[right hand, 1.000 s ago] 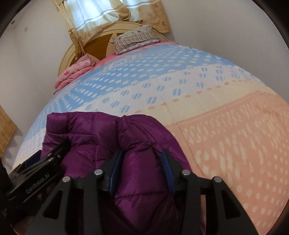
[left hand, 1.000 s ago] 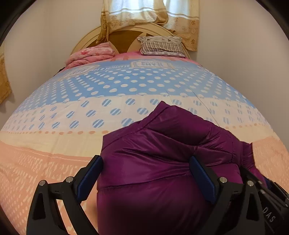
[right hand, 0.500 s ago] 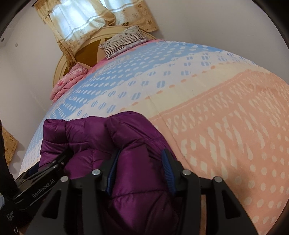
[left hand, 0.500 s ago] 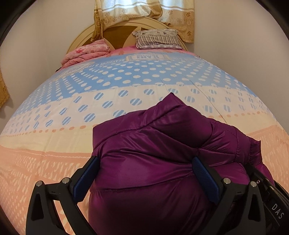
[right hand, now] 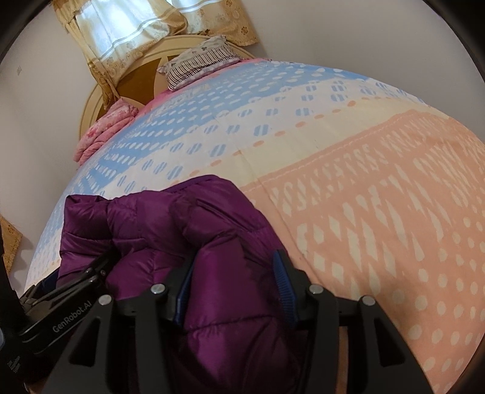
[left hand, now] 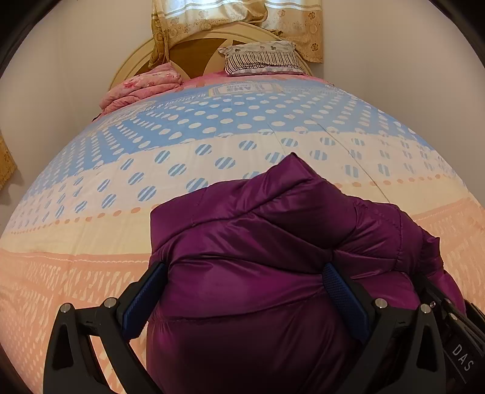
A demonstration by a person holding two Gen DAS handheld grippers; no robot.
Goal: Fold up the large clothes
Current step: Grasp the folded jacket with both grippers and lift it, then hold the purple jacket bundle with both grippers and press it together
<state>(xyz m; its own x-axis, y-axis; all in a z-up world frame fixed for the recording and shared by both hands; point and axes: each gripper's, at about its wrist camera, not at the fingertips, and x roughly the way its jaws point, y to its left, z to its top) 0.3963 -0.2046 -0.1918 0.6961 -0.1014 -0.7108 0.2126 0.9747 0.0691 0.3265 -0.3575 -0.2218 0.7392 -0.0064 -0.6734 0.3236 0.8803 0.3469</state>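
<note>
A folded purple puffer jacket point(left hand: 272, 242) sits at the near end of the bed. My left gripper point(left hand: 242, 278) has its jaws wide around the jacket's bulk, blue pads pressing both sides. My right gripper point(right hand: 233, 272) is shut on a thick fold of the same jacket point(right hand: 182, 230), blue pads squeezing it. The left gripper's black body point(right hand: 60, 303) shows at the lower left of the right wrist view, against the jacket. The right gripper's body point(left hand: 454, 333) shows at the lower right of the left wrist view.
The bed point(left hand: 151, 169) has a dotted blue, cream and peach cover. A folded pink blanket point(left hand: 139, 85) and a striped pillow point(left hand: 263, 57) lie by the headboard point(left hand: 197, 51). Curtains point(left hand: 236, 18) hang behind. Walls stand close on both sides.
Both grippers with the jacket have shifted a little, the views tilting upward; the right wrist view has rolled further. The holds on the jacket look the same.
</note>
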